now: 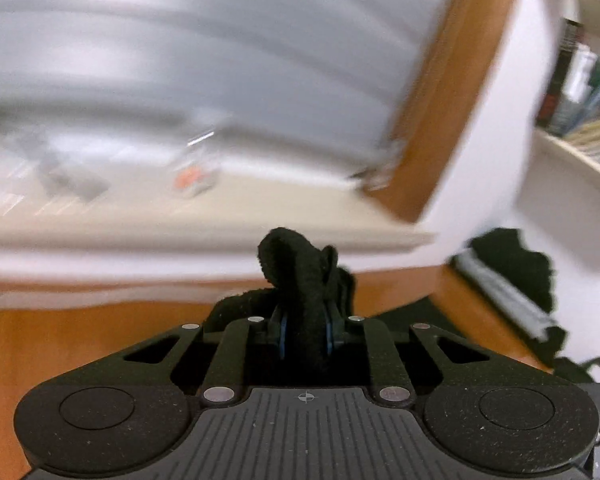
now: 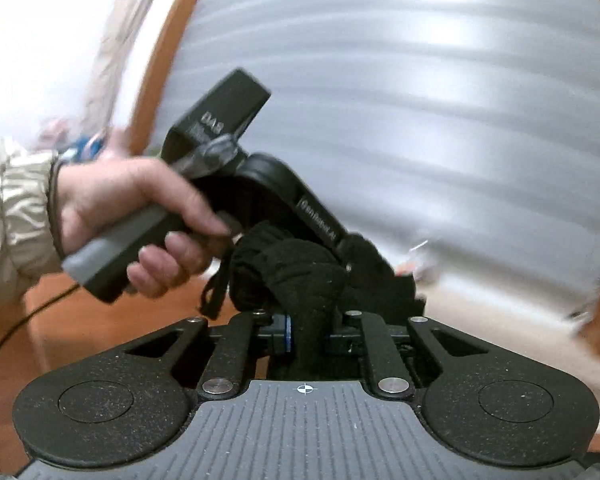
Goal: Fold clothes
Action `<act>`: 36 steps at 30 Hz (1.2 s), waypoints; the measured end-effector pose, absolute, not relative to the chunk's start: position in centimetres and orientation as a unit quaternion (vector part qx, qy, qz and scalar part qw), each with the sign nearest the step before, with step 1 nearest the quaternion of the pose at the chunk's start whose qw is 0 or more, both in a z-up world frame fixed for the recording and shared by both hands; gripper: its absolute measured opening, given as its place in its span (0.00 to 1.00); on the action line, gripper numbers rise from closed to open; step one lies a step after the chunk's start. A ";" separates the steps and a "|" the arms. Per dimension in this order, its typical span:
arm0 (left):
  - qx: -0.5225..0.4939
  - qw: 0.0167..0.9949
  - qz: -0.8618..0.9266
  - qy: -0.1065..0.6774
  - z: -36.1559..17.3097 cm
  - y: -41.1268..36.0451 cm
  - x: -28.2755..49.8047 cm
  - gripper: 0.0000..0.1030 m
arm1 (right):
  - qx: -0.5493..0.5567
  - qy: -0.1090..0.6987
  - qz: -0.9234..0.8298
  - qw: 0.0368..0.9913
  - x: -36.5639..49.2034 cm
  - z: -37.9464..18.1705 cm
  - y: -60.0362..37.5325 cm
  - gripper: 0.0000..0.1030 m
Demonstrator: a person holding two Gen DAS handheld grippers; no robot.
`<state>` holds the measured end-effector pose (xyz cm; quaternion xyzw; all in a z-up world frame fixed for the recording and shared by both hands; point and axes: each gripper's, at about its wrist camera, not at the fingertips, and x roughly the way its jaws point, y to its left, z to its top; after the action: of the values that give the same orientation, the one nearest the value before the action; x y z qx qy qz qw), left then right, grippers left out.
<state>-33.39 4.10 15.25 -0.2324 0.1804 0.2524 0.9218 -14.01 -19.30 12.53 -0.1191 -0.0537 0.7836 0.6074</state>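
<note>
Left claw (image 1: 305, 332) was clamped on a fold of black garment (image 1: 296, 280). Right claw (image 2: 308, 336) gripped the same black cloth, bunched between both, lifted above the wooden floor (image 1: 80, 332).

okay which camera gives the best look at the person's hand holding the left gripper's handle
The right wrist view. It shows the person's hand wrapped around the grey handle of the left gripper, whose tip is buried in the black knitted garment. The left wrist view shows no hand, only that gripper's own fingers shut on a fold of the black fabric.
</note>
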 end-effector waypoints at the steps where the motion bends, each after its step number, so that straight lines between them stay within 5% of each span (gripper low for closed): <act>1: -0.220 0.929 0.237 0.182 16.4 3.5 -31.0 0.17 | -0.107 -0.062 0.774 0.620 -12.7 13.5 -20.1 0.14; 7: -0.141 0.958 0.135 0.210 20.5 -3.2 -12.5 0.25 | -0.077 -0.057 0.675 0.732 -0.6 15.8 -27.5 0.14; 9: -0.123 0.962 0.109 0.219 20.5 -5.6 -7.0 0.41 | -0.071 -0.011 0.641 0.764 4.1 14.9 -29.8 0.18; 11: -0.107 0.964 0.103 0.222 19.8 -6.8 -4.1 0.62 | -0.073 0.055 0.608 0.789 8.9 12.9 -31.6 0.39; 17: -0.120 0.951 0.116 0.260 15.1 -5.1 -1.5 0.62 | -0.058 0.163 0.553 0.815 15.7 8.1 -33.3 0.46; 36: -0.145 0.925 0.164 0.311 7.3 1.9 -7.5 0.66 | -0.174 0.186 0.634 0.731 11.7 3.9 -30.3 0.51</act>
<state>-7.52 1.92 7.29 -0.1453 0.3109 0.1644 0.9248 11.66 -30.28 3.93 -0.1741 0.1859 0.6336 0.7306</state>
